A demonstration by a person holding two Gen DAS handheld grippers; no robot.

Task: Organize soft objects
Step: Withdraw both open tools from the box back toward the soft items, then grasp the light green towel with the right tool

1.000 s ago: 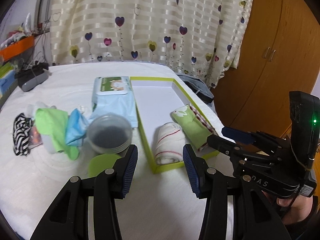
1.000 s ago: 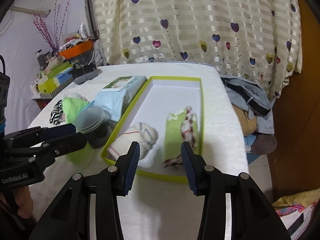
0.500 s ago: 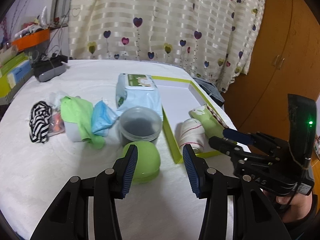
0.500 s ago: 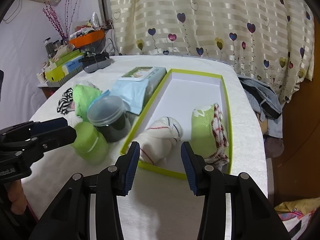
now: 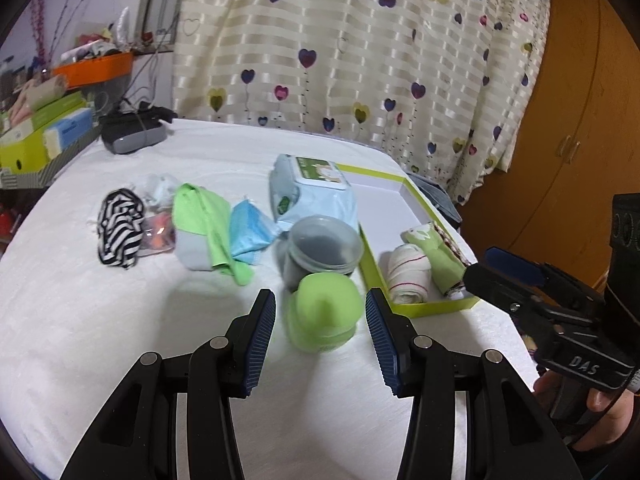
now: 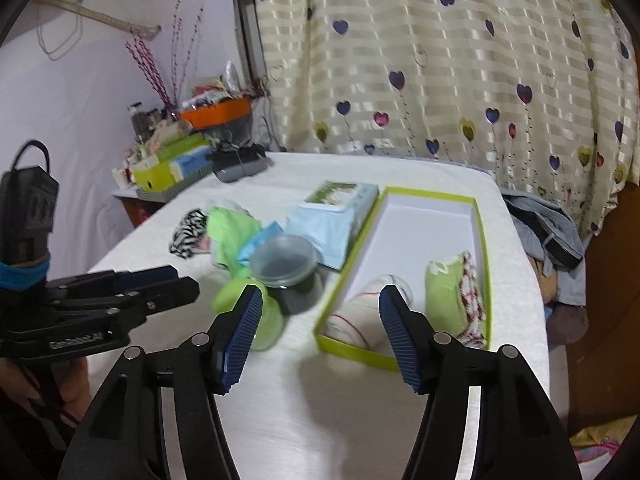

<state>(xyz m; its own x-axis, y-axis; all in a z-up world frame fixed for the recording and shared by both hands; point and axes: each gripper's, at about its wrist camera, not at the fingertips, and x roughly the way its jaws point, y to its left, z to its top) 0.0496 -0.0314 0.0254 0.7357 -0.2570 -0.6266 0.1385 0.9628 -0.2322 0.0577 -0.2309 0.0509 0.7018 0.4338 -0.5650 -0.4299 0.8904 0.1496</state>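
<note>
A green-rimmed box point(image 5: 436, 307) point(image 6: 352, 347) holds a rolled white cloth point(image 5: 408, 276) point(image 6: 364, 312) and a folded green cloth point(image 5: 440, 256) point(image 6: 448, 300). Left of it lie a striped black-and-white cloth point(image 5: 120, 232) point(image 6: 186, 232), a green cloth point(image 5: 204, 220) point(image 6: 228, 228) and a blue cloth point(image 5: 250, 232). My left gripper point(image 5: 320, 332) is open and empty, its jaws either side of a green round container point(image 5: 324, 312) but apart from it. My right gripper point(image 6: 320, 332) is open and empty, low over the table before the box.
A wet-wipe pack point(image 5: 312, 192) point(image 6: 336, 212) and a lidded clear tub point(image 5: 324, 248) point(image 6: 286, 264) stand beside the box. A grey case point(image 5: 132, 136) and stacked boxes point(image 5: 36, 136) sit at the far left. The table edge is right of the box.
Both grippers have swung left and both views turned with them. The green container now sits between my left jaws. My right jaws have opened wider.
</note>
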